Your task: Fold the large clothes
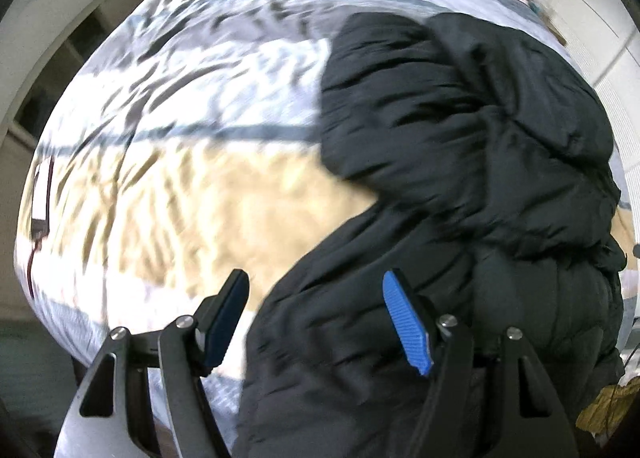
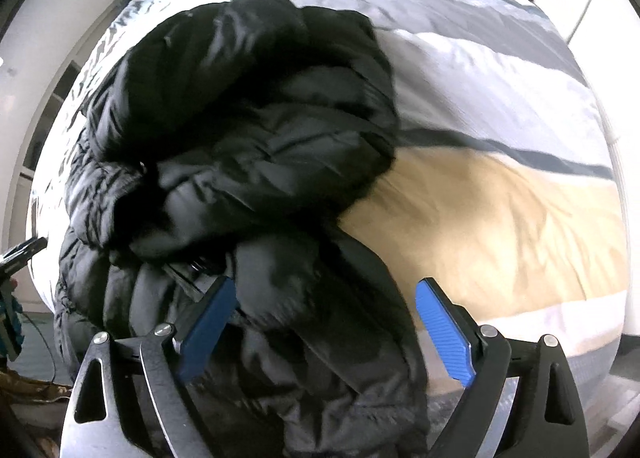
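Observation:
A black puffer jacket (image 1: 460, 137) lies bunched in a thick heap on a bed, its quilted folds piled on one another. In the left wrist view it fills the right half, and my left gripper (image 1: 315, 274) hangs open above its near left edge, blue pads apart and touching nothing. The right wrist view has the jacket (image 2: 240, 137) on the left and centre. My right gripper (image 2: 325, 281) stands wide open over the jacket's near part, pads clear of the fabric. Both views are blurred.
The bed cover (image 1: 180, 197) has white, grey-blue and tan bands and spreads wrinkled to the left of the jacket, and to its right (image 2: 500, 209) in the other view. A white flat object with a cable (image 1: 42, 193) lies at the bed's left edge. White cabinet doors (image 1: 608, 37) stand beyond.

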Demonstrator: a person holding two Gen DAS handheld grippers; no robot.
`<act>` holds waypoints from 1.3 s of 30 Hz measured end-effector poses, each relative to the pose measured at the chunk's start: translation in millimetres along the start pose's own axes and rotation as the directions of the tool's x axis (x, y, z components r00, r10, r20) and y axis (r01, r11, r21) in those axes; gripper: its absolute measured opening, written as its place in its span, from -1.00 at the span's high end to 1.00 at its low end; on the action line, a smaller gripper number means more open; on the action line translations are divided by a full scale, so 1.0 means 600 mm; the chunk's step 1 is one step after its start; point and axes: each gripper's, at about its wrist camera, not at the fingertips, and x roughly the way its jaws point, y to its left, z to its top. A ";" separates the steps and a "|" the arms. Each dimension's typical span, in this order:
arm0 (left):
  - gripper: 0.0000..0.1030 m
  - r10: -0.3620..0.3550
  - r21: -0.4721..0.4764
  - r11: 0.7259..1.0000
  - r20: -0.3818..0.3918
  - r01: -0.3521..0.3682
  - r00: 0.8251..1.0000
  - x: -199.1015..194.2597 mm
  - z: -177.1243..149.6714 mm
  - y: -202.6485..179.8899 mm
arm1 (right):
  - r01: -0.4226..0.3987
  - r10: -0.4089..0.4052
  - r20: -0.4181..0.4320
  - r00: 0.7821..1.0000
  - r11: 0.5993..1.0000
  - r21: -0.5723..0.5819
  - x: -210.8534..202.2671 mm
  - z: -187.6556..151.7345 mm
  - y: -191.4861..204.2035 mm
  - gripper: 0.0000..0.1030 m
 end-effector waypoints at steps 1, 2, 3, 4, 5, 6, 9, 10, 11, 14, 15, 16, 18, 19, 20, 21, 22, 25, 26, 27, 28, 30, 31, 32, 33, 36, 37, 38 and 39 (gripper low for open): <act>-0.32 -0.013 -0.020 1.000 -0.009 0.013 1.000 0.001 -0.007 0.018 | 0.006 -0.006 -0.003 1.000 1.000 0.003 -0.001 -0.004 -0.005 -0.76; -0.32 -0.031 -0.045 0.999 -0.020 0.030 0.999 0.003 -0.017 0.040 | 0.010 -0.010 -0.006 1.000 1.000 0.004 -0.001 -0.007 -0.011 -0.76; -0.32 -0.037 -0.056 0.998 -0.026 0.036 0.999 0.003 -0.023 0.053 | 0.016 -0.016 -0.011 1.000 1.000 0.006 -0.002 -0.012 -0.017 -0.76; -0.33 -0.043 -0.067 0.997 -0.032 0.041 0.999 0.004 -0.030 0.066 | 0.021 -0.021 -0.015 1.000 1.000 0.008 -0.003 -0.016 -0.021 -0.76; -0.33 -0.059 -0.084 0.995 -0.042 0.055 0.997 0.006 -0.039 0.083 | 0.026 -0.025 -0.020 0.999 1.000 0.011 -0.004 -0.020 -0.025 -0.76; -0.33 -0.077 -0.100 0.992 -0.050 0.072 0.996 0.008 -0.046 0.095 | 0.031 -0.031 -0.025 0.999 0.999 0.017 -0.005 -0.025 -0.031 -0.76; -0.33 -0.169 -0.165 0.974 -0.075 0.155 0.983 0.020 -0.070 0.127 | 0.042 -0.041 -0.032 0.999 0.998 0.036 -0.010 -0.038 -0.046 -0.77; -0.33 -0.203 -0.185 0.965 -0.083 0.185 0.976 0.024 -0.077 0.134 | 0.044 -0.042 -0.035 0.999 0.998 0.041 -0.011 -0.042 -0.049 -0.77; -0.33 -0.245 -0.210 0.952 -0.093 0.222 0.965 0.031 -0.087 0.142 | 0.047 -0.045 -0.039 0.998 0.998 0.046 -0.011 -0.046 -0.053 -0.77; -0.33 -0.335 -0.270 0.917 -0.118 0.295 0.935 0.059 -0.108 0.160 | 0.067 -0.064 -0.061 0.996 0.996 0.051 -0.008 -0.057 -0.065 -0.77; -0.33 -0.366 -0.295 0.901 -0.124 0.318 0.922 0.069 -0.116 0.165 | 0.071 -0.067 -0.068 0.995 0.996 0.056 -0.006 -0.060 -0.070 -0.77; -0.33 -0.384 -0.309 0.891 -0.127 0.331 0.915 0.076 -0.122 0.168 | 0.078 -0.074 -0.075 0.994 0.995 0.064 -0.005 -0.064 -0.075 -0.77; -0.33 -0.418 -0.342 0.871 -0.135 0.353 0.899 0.096 -0.134 0.176 | 0.091 -0.084 -0.086 0.993 0.993 0.073 -0.005 -0.069 -0.082 -0.77; -0.33 -0.438 -0.356 0.858 -0.135 0.369 0.889 0.104 -0.138 0.178 | 0.094 -0.087 -0.091 0.992 0.993 0.075 -0.004 -0.069 -0.085 -0.77; -0.33 -0.463 -0.374 0.842 -0.134 0.388 0.876 0.115 -0.142 0.182 | 0.096 -0.088 -0.094 0.992 0.993 0.075 -0.005 -0.070 -0.086 -0.77; -0.33 -0.481 -0.387 0.830 -0.133 0.401 0.867 0.124 -0.144 0.186 | 0.098 -0.090 -0.100 0.991 0.993 0.073 -0.006 -0.071 -0.087 -0.77; -0.33 -0.500 -0.397 0.817 -0.131 0.417 0.856 0.133 -0.145 0.192 | 0.099 -0.091 -0.105 0.990 0.993 0.071 -0.007 -0.074 -0.089 -0.77; -0.33 -0.570 -0.436 0.764 -0.114 0.475 0.814 0.160 -0.147 0.204 | 0.098 -0.089 -0.122 0.989 0.993 0.067 -0.009 -0.079 -0.091 -0.77; -0.33 -0.610 -0.452 0.733 -0.106 0.508 0.786 0.171 -0.148 0.207 | 0.097 -0.088 -0.128 0.988 0.993 0.067 -0.009 -0.081 -0.093 -0.77; -0.33 -0.643 -0.466 0.705 -0.103 0.535 0.759 0.179 -0.151 0.208 | 0.098 -0.088 -0.135 0.987 0.993 0.067 -0.008 -0.084 -0.093 -0.77; -0.33 -0.669 -0.475 0.684 -0.105 0.554 0.736 0.185 -0.152 0.209 | 0.097 -0.086 -0.146 0.986 0.993 0.071 -0.006 -0.088 -0.097 -0.77; -0.33 -0.713 -0.489 0.647 -0.116 0.585 0.691 0.196 -0.157 0.205 | 0.087 -0.072 -0.158 0.985 0.993 0.085 0.000 -0.094 -0.103 -0.77; -0.33 -0.729 -0.491 0.634 -0.121 0.597 0.674 0.198 -0.159 0.202 | 0.078 -0.061 -0.167 0.984 0.992 0.099 0.004 -0.099 -0.109 -0.77; -0.33 -0.743 -0.491 0.623 -0.128 0.609 0.657 0.198 -0.161 0.199 | 0.074 -0.055 -0.173 0.983 0.992 0.106 0.006 -0.103 -0.114 -0.77; -0.33 -0.755 -0.488 0.615 -0.136 0.620 0.642 0.196 -0.163 0.195 | 0.071 -0.050 -0.178 0.983 0.991 0.113 0.008 -0.107 -0.118 -0.77; -0.33 -0.774 -0.476 0.606 -0.168 0.637 0.611 0.186 -0.170 0.173 | 0.036 -0.006 -0.199 0.980 0.988 0.148 0.016 -0.124 -0.134 -0.77; -0.33 -0.776 -0.476 0.606 -0.176 0.637 0.606 0.184 -0.171 0.168 | 0.021 0.012 -0.205 0.979 0.987 0.161 0.018 -0.131 -0.140 -0.77; -0.33 -0.778 -0.478 0.605 -0.182 0.637 0.602 0.181 -0.173 0.161 | 0.008 0.028 -0.210 0.977 0.985 0.172 0.021 -0.136 -0.145 -0.77; -0.33 -0.780 -0.479 0.603 -0.186 0.638 0.598 0.177 -0.174 0.155 | -0.005 0.045 -0.214 0.976 0.983 0.184 0.024 -0.142 -0.150 -0.77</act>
